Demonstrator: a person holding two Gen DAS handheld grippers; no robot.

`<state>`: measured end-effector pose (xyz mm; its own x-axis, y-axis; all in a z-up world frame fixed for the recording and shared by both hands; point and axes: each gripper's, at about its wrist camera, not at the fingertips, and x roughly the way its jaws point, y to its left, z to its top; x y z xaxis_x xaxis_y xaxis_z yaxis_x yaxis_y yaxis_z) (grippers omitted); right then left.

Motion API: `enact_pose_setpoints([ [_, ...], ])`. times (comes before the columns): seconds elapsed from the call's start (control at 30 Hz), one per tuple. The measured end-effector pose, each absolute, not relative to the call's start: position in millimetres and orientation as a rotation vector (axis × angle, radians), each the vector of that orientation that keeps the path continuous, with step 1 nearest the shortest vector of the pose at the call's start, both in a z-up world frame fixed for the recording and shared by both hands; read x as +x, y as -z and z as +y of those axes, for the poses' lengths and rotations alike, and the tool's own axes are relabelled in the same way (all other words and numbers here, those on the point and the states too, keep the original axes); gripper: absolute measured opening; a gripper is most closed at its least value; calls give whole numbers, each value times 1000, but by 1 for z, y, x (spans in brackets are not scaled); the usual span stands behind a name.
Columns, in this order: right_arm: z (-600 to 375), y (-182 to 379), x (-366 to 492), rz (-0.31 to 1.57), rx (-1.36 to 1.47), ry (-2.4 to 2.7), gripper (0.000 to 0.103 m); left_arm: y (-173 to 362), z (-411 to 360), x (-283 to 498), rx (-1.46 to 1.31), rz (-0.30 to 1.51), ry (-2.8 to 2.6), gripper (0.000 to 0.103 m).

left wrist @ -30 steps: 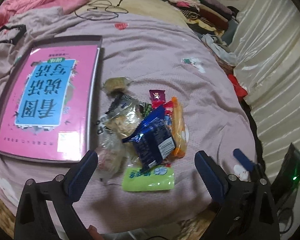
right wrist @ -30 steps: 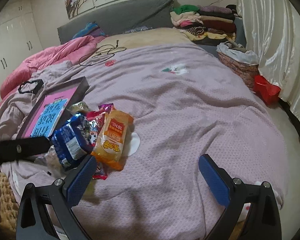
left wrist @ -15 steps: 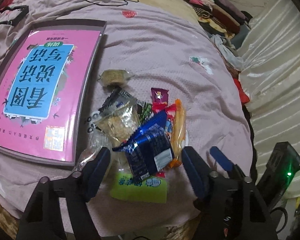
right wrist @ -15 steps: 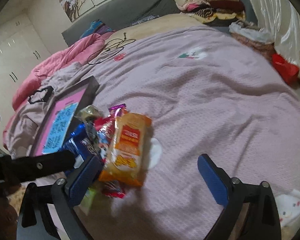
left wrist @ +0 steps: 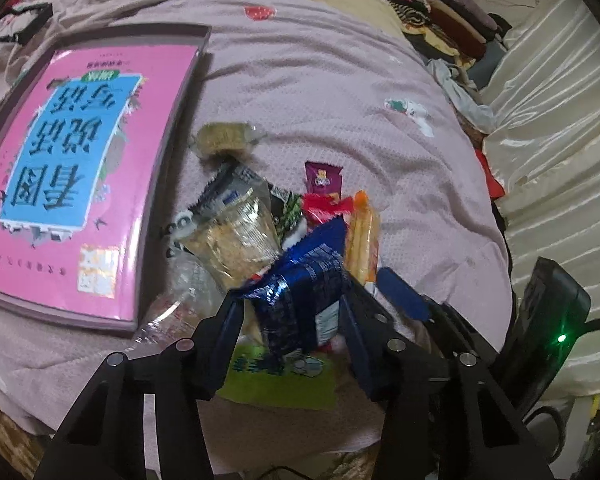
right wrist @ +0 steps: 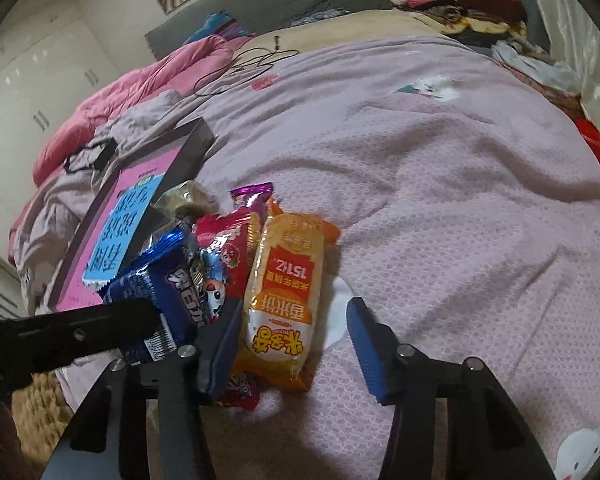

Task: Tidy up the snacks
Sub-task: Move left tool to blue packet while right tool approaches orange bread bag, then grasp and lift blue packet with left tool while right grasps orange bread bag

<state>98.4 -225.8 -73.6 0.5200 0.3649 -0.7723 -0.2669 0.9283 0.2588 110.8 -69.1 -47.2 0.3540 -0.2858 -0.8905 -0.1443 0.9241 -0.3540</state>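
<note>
A pile of snack packets lies on the pink bedspread (left wrist: 340, 88). My left gripper (left wrist: 294, 312) has its jaws closed in around a dark blue packet (left wrist: 300, 300), which also shows in the right wrist view (right wrist: 160, 292). An orange rice-cracker packet (right wrist: 284, 300) lies between the open jaws of my right gripper (right wrist: 292, 344). A clear packet (left wrist: 236, 240), a red one (right wrist: 224, 256), a purple one (left wrist: 323, 178) and a green one (left wrist: 280, 376) lie around them.
A shallow grey tray (left wrist: 188, 80) holding a pink book (left wrist: 80, 168) lies left of the pile. Folded clothes (left wrist: 432, 12) are stacked at the far side. Cream curtains (left wrist: 560, 140) hang at the right. A black cable (right wrist: 252, 60) lies on the bed.
My left gripper has moved forward and down and closed in on the dark blue packet. My right gripper has moved left and forward so the orange packet lies between its jaws.
</note>
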Motion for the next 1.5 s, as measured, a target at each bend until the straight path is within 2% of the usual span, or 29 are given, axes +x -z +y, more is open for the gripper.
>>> enact_pose_setpoints([
  [0.2,-222,81,105,954,116,-406,38,49,-76,116,-387,1206,79,50],
  [0.47,-238,64,83,845,125,-375,36,42,-78,115,-323,1161,124,34],
  [0.97,-254,65,76,854,182,-332,36,51,-102,116,-283,1164,288,31],
  [1.4,-267,66,73,848,177,-254,36,65,-124,131,-232,1203,346,35],
  [1.43,-267,66,73,848,180,-254,36,66,-126,133,-224,1206,344,34],
  [1.47,-268,66,73,849,182,-253,36,66,-127,135,-219,1206,343,26],
  [1.5,-267,67,73,852,180,-254,36,66,-127,135,-215,1202,348,23],
])
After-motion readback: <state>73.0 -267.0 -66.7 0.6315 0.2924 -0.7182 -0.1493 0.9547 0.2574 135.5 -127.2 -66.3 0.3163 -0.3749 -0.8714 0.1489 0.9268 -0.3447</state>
